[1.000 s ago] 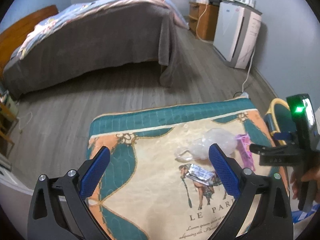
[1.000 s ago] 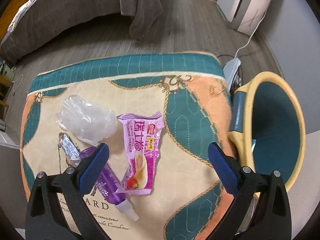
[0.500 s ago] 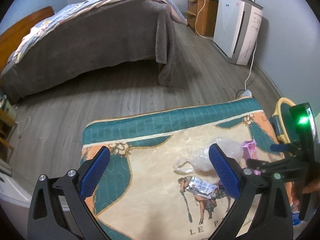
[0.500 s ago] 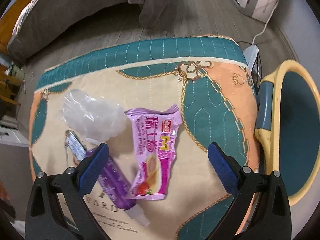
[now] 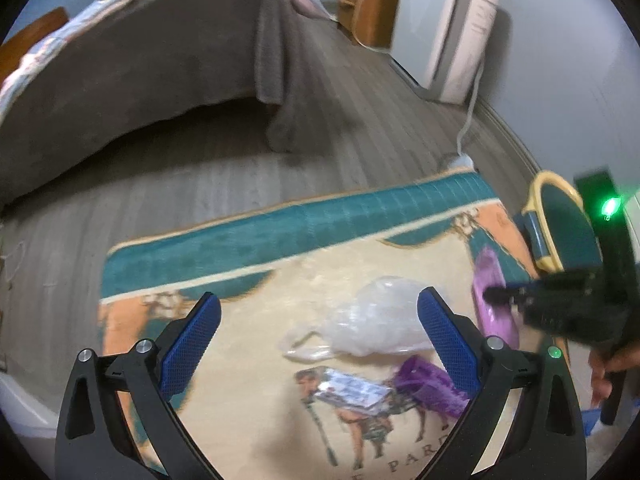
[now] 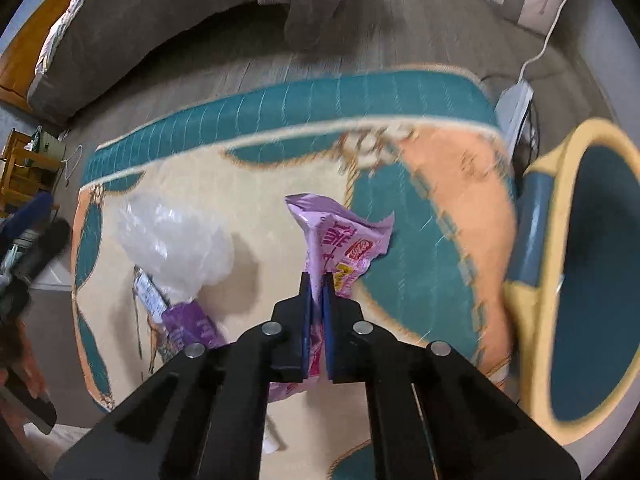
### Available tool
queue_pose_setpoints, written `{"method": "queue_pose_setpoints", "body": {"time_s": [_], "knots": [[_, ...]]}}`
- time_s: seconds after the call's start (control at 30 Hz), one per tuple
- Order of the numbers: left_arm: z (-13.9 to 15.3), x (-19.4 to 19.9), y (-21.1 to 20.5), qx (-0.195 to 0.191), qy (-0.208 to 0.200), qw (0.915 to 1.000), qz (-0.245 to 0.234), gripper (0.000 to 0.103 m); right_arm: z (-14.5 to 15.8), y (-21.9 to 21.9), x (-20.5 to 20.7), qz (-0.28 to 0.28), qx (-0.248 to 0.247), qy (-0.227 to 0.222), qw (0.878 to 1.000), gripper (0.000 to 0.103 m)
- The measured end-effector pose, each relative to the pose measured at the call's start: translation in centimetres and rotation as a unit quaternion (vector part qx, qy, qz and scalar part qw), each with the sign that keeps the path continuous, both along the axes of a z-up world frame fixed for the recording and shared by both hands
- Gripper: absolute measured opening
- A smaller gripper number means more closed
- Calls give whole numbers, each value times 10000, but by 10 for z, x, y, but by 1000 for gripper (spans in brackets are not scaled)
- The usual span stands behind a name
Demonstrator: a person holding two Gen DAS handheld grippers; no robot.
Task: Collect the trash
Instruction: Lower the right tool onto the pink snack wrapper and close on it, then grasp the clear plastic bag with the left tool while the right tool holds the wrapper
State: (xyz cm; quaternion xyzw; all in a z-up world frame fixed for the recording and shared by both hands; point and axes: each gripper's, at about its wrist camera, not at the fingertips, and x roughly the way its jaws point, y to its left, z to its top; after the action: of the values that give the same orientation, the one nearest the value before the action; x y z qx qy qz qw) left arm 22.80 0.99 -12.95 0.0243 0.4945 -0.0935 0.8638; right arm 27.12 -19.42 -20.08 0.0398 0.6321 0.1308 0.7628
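1. Four pieces of trash show on the patterned cloth [image 6: 420, 208] that covers the table: a pink snack wrapper [image 6: 340, 240], a crumpled clear plastic bag [image 6: 176, 240], a small silver packet [image 5: 352, 390] and a purple tube [image 6: 192, 324].
2. Right gripper [image 6: 316, 292] – its jaws are clenched on the pink snack wrapper, pinching a fold of the film so that the far end stands up off the cloth.
3. Left gripper [image 5: 320, 320] hangs over the cloth with its jaws released and wide; nothing is between them, and the clear plastic bag lies just beyond the tips.
4. Step in hand, as I judge it: carrying the wrapper to the yellow-rimmed bin [image 6: 568, 184], which stands just beside the cloth's right edge.
5. To do it well, lift straight up first so the limp film clears the cloth, then swing right with the jaws kept tight – thin film can slip out of a narrow pinch.
6. Let go only once the wrapper hangs inside the bin's rim, since light film drifts and could land on the floor.
7. Edges: the cloth's right edge almost meets the bin, so the path is short; a white power strip [image 6: 516, 100] and its cable lie just behind the bin.
8. Open room: the cloth between the wrapper and the bin is bare, and the bed [image 5: 140, 80] is well apart from the cloth across bare floor.
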Motion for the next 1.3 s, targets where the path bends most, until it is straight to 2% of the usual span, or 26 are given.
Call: {"method": "queue_pose_setpoints", "body": {"time_s": [0.23, 0.4, 0.43, 0.47, 0.53, 0.57, 0.67, 0.77, 0.93, 1.07, 1.3], "knots": [[-25, 4, -41, 299, 251, 9964, -748, 97, 11, -11, 18, 10, -185, -279, 9994, 4], [-48, 10, -47, 532, 736, 9922, -859, 93, 8, -11, 21, 58, -250, -253, 9994, 4], [-52, 11, -47, 570, 799, 9912, -883, 86, 8, -12, 22, 75, -260, -252, 9993, 4], [-55, 13, -46, 554, 885, 9903, -920, 70, 7, -10, 23, 90, -271, -254, 9993, 4], [-59, 16, -44, 438, 1070, 9888, -942, 49, 7, -8, 24, 117, -267, -253, 9993, 4], [-59, 17, -42, 419, 1094, 9888, -922, 41, 7, -7, 24, 135, -265, -253, 9992, 4], [-53, 18, -40, 380, 1027, 9897, -924, 29, 6, -3, 23, 199, -333, -274, 9989, 4], [-40, 19, -35, 358, 789, 9927, -840, 26, 8, -2, 22, 196, -311, -306, 9989, 4], [-11, 14, -25, 328, 238, 9973, -605, 25, 22, 2, 16, 204, -259, -550, 9979, 4], [4, 9, -24, 233, 72, 9982, -541, 25, 38, -2, 10, 183, -288, -803, 9962, 4], [22, -17, -27, 283, -113, 9979, -566, 25, 52, -12, -8, 99, -331, -919, 9952, 4]]}}
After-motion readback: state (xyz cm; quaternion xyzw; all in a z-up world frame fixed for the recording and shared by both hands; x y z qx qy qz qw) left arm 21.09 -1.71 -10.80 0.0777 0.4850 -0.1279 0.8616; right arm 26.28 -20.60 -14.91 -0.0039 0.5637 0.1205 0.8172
